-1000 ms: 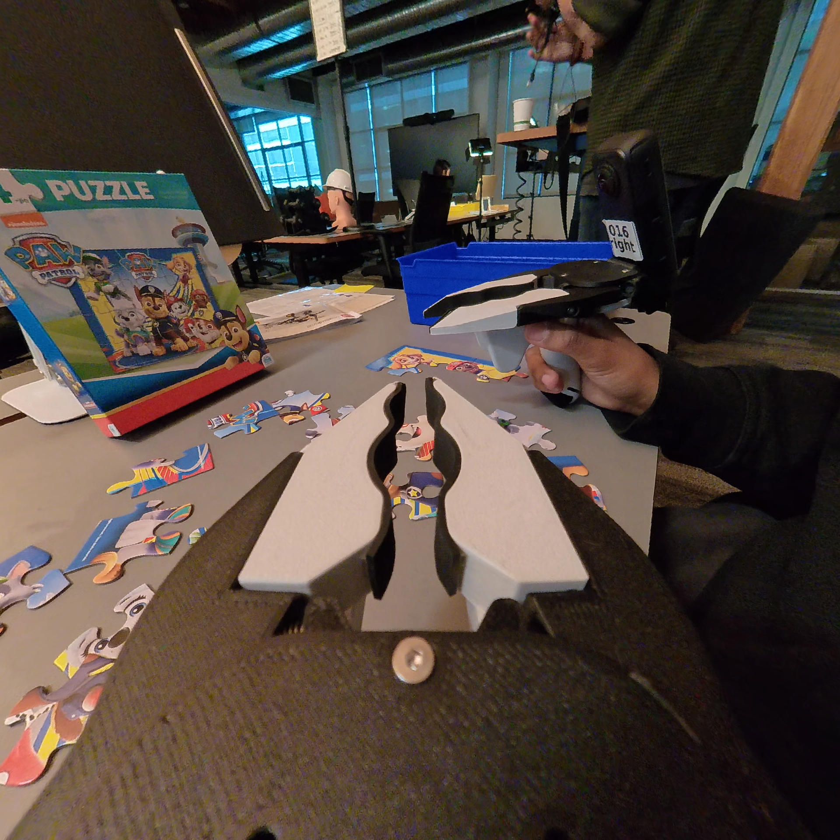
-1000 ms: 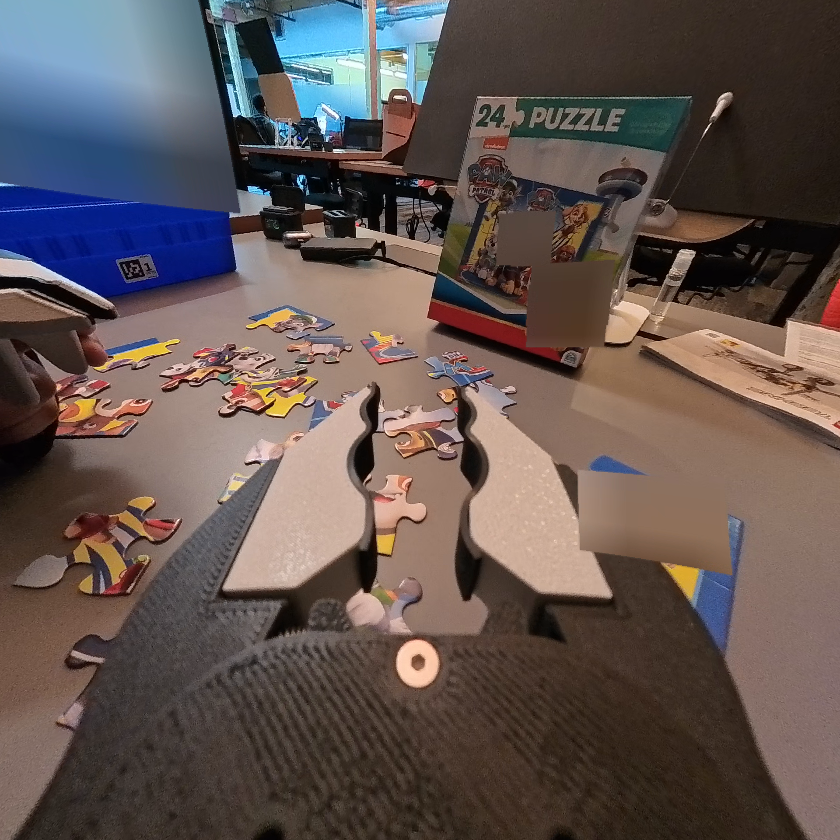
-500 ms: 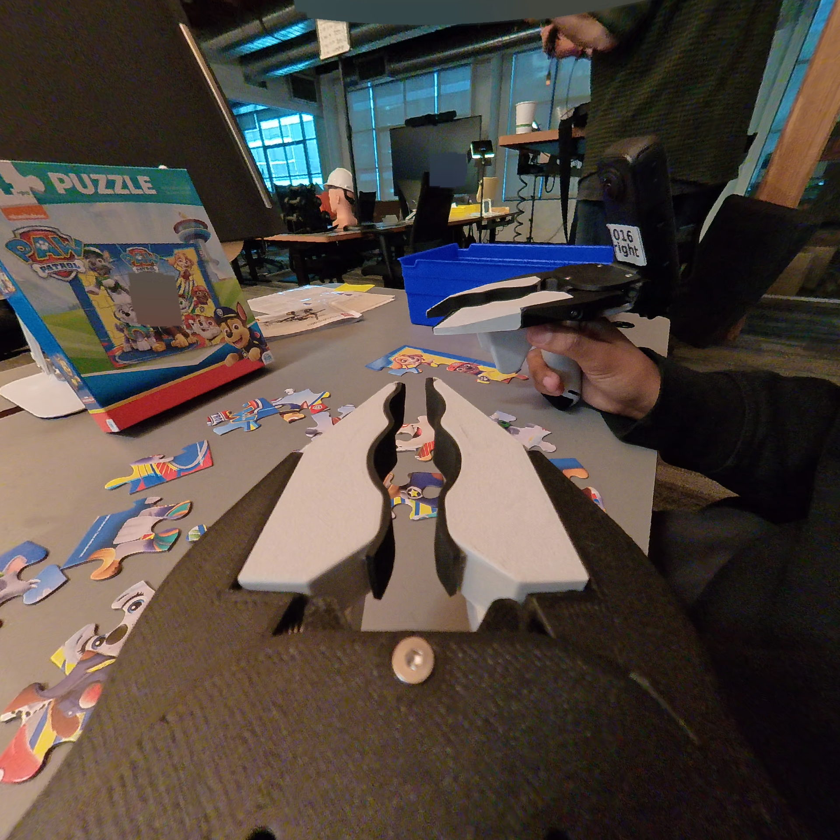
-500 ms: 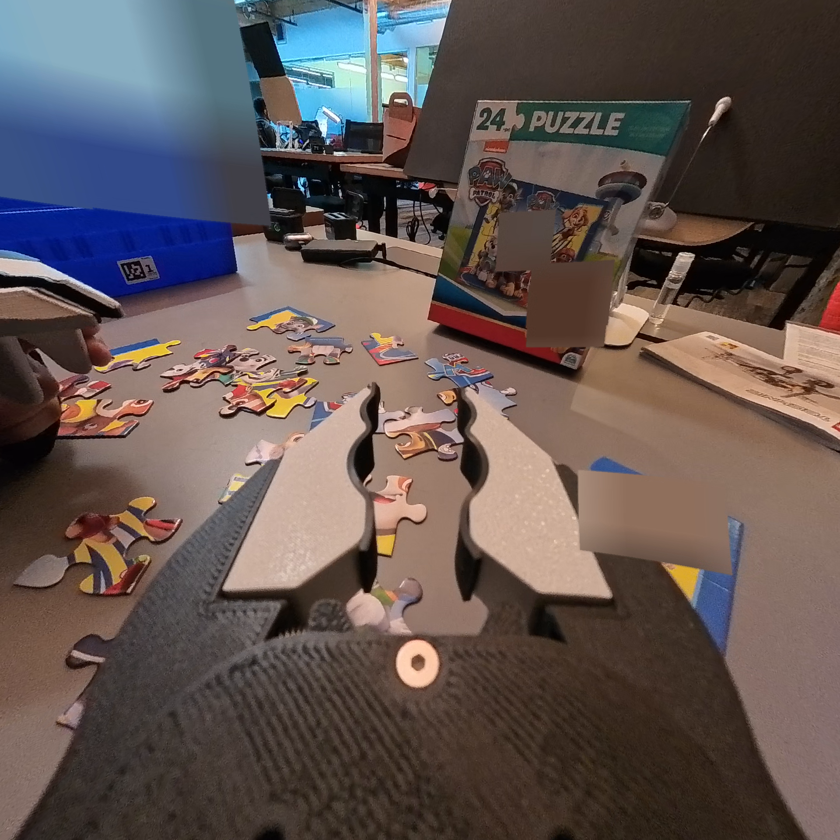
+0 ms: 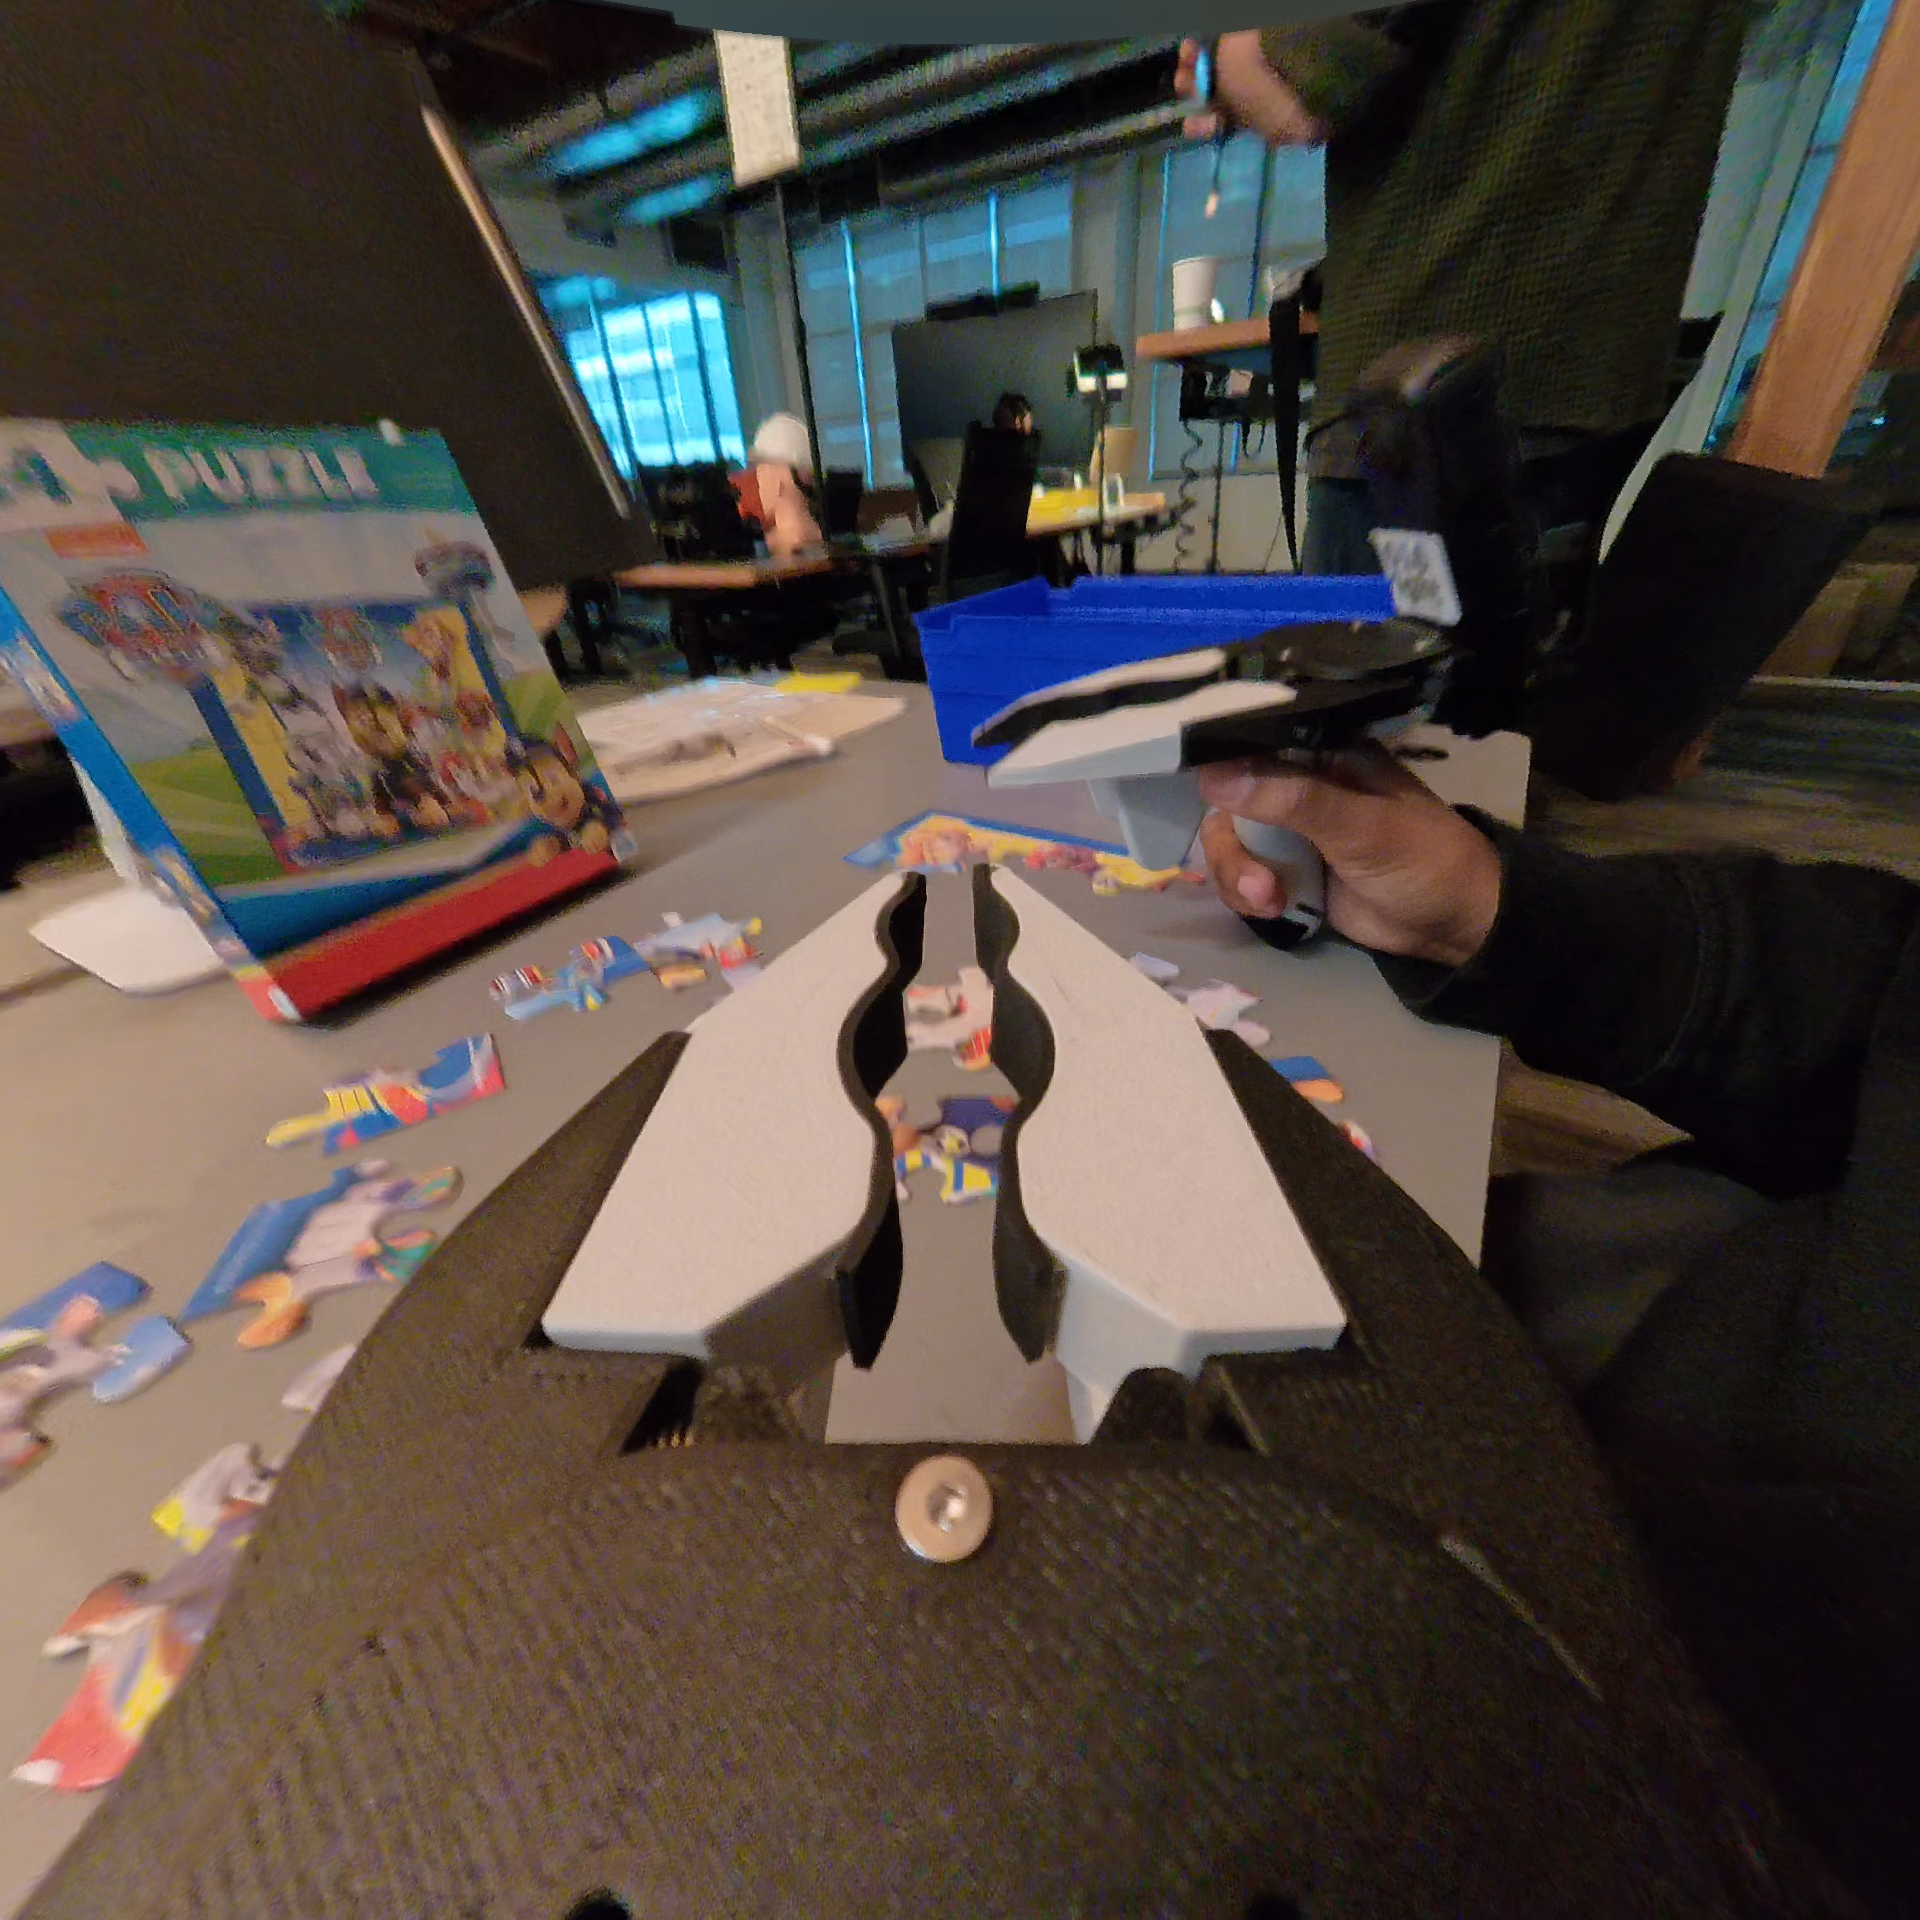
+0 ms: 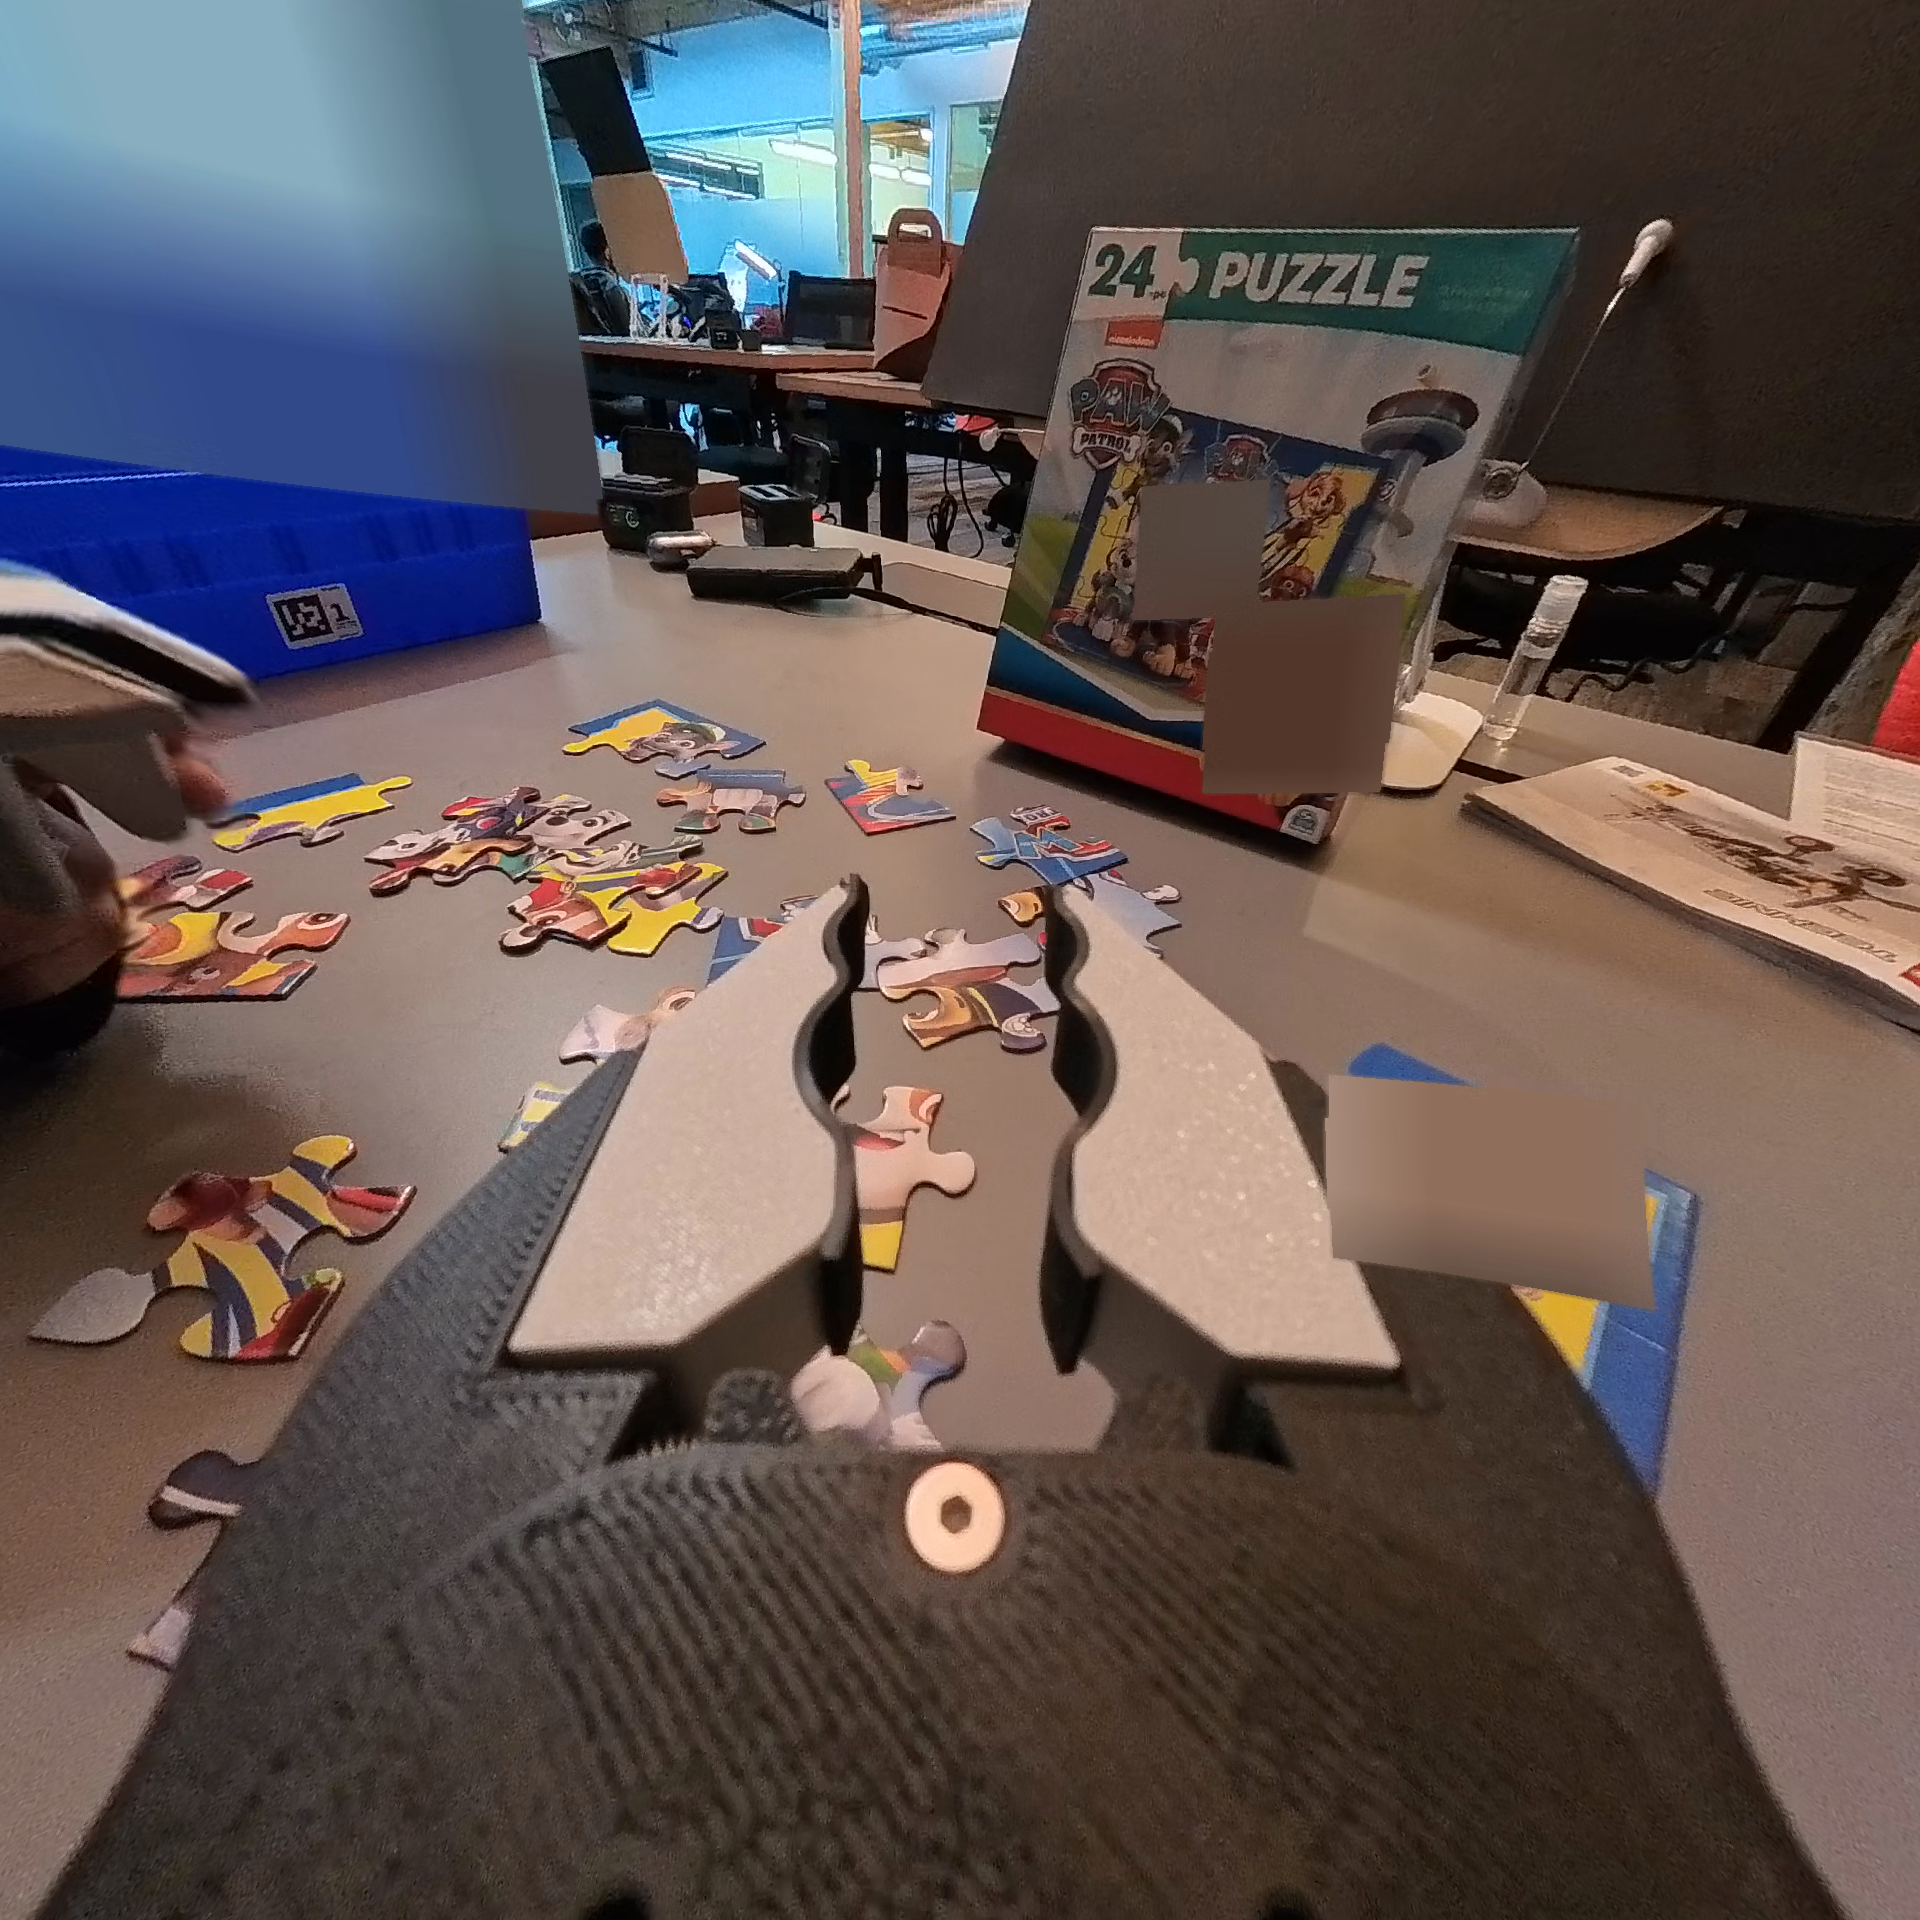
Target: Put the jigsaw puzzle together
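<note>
Loose puzzle pieces scattered flat on grey table, none in either grasp.

Left gripper: fingers nearly together, narrow slit at tips, nothing between them, hovering above the table; pieces show through the slit below. View is blurred.

Right gripper: fingers apart, nothing pinched, held above table; a piece lies on the table under the gap, untouched.

Puzzle box stands upright beyond the pieces. Blue bin at the far edge. Booklet right of the box.
</note>
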The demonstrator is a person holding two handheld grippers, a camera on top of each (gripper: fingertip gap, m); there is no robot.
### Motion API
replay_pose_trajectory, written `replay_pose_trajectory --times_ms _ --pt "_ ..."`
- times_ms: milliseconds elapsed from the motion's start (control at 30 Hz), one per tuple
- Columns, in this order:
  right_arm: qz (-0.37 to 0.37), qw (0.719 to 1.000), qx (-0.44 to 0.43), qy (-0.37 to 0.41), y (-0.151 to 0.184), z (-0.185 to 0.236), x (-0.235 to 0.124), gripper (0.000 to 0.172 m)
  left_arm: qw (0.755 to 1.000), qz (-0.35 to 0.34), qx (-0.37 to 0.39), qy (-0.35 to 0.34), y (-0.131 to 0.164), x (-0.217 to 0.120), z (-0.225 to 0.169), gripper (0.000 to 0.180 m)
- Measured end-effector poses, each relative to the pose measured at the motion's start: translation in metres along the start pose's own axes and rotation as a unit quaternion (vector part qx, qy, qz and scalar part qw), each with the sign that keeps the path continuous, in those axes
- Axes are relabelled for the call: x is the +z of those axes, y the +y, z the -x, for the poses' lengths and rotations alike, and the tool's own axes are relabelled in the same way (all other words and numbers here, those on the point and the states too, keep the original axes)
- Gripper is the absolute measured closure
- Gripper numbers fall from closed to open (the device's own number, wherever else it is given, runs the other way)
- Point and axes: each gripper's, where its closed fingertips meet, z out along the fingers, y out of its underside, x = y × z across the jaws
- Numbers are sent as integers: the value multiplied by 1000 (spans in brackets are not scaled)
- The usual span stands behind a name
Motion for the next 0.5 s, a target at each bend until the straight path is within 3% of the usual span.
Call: replay_pose_trajectory --times_ms 100,167,300,433,500 --pt "-3 1000 5 1 -1 -1 -1 139 991 -111 25 -71 -57 -39 19 178" --pt "-3 1000 7 0 -1 -2 -1 139 980 -135 8 -145 -78 -75 54 180" --pt "10 1000 9 -1 2 -2 3 139 970 -41 -54 -234 -44 -124 108 165" --pt "-3 1000 15 14 -1 -11 3 143 965 -52 -106 -233 -32 -149 105 163" --pt "-8 999 28 16 -2 -14 2 144 965 -9 -116 -234 -17 -154 105 157"
